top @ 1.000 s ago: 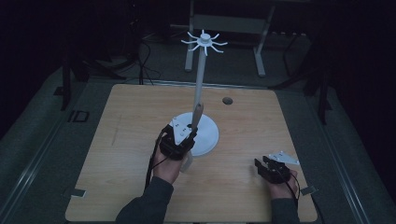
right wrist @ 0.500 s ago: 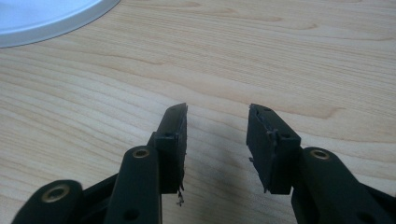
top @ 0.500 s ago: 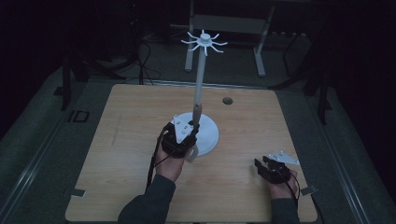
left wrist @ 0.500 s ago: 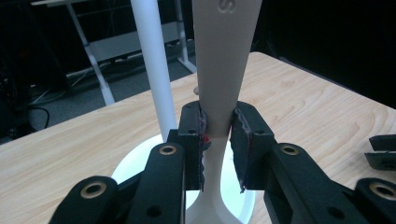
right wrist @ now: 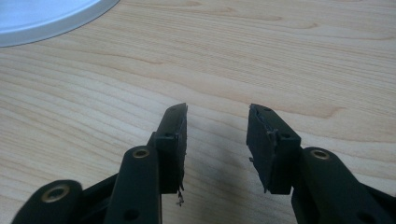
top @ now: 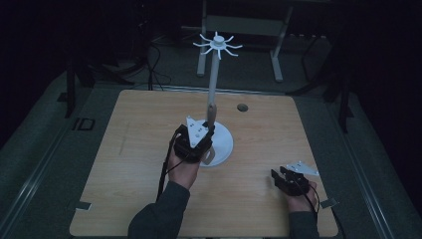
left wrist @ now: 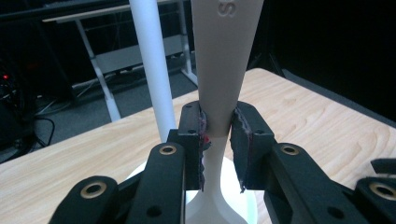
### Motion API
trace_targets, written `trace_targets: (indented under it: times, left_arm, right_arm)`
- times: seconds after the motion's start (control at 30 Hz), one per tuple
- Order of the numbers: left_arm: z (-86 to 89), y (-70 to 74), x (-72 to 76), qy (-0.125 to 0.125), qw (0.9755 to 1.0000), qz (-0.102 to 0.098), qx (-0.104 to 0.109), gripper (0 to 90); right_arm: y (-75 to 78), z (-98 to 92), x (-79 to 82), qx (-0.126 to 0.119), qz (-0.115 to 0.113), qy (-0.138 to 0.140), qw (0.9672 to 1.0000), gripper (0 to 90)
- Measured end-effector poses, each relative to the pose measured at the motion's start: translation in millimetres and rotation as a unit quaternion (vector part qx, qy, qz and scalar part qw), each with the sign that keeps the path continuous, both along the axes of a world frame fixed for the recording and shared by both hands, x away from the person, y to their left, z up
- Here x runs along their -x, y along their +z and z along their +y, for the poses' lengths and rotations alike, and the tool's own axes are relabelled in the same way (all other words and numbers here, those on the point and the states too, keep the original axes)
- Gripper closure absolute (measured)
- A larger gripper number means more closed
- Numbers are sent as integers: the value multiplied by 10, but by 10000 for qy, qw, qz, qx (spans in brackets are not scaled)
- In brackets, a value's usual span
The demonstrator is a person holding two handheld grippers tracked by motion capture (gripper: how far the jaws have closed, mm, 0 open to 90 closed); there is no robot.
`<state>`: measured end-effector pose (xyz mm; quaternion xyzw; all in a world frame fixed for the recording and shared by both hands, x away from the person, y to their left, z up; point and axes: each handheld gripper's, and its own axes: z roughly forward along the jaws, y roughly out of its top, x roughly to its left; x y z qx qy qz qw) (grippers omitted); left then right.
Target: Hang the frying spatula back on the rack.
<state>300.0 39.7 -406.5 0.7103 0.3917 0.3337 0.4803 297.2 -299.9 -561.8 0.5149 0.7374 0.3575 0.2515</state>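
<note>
right gripper (right wrist: 217, 140) sits low near the table's (top: 129, 149) front edge, jaws spread with just bare wood between them. further in, left gripper (left wrist: 218, 140) is clamped on a white spoon-like utensil (left wrist: 224, 65) held upright beside the stand's (top: 221, 144) pole, over its round base

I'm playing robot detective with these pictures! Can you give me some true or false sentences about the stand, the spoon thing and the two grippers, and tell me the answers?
1. The left gripper is shut on a pale utensil handle. True.
2. The right gripper holds a cup. False: its fingers are apart with nothing between them, over bare wood.
3. The white stand has hooks spreading from its top. True.
4. The stand lies tipped over on the table. False: it stands upright on its round base.
5. The right gripper sits near the table's front right corner. True.
</note>
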Motion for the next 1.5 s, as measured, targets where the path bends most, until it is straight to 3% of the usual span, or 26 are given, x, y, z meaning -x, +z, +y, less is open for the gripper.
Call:
trace_targets:
  times: [0.67,1.0,1.27,1.5]
  left_arm:
    - [-84,260,-64,369,9983,-430,145,749]
    - [-179,414,-85,610,9959,-669,30,749]
    - [-216,531,-115,871,9932,-768,113,749]
    - [-263,630,-150,1062,9907,-850,56,749]
  right_arm:
    - [-4,-8,-4,1,-1,-44,10000,566]
    - [-1,-10,-2,0,-5,-49,10000,564]
    - [-2,-8,-2,3,1,-43,10000,564]
    - [-2,-9,-1,8,-2,-41,10000,563]
